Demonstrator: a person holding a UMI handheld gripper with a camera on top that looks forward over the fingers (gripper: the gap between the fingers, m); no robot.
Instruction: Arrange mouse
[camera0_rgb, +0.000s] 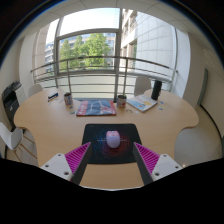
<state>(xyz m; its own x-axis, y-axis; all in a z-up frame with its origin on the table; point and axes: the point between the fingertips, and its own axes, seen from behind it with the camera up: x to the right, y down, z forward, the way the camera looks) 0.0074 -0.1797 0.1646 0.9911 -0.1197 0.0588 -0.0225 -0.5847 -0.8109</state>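
A pale pinkish-white mouse (113, 139) sits near the middle of a dark mouse mat (95, 133) on a light wooden table (50, 125). My gripper (112, 158) hovers above the table's near edge with its fingers spread wide. Its magenta pads (75, 157) stand to the left and right of the mat's near part. The mouse lies just ahead of the fingertips, between their lines, with a clear gap on both sides. Nothing is held.
Beyond the mat lie a colourful book (96, 106), a second book (141, 102) to the right, a dark cup (122, 100) and a small can (68, 98). Chairs stand around the table. A window and railing are behind.
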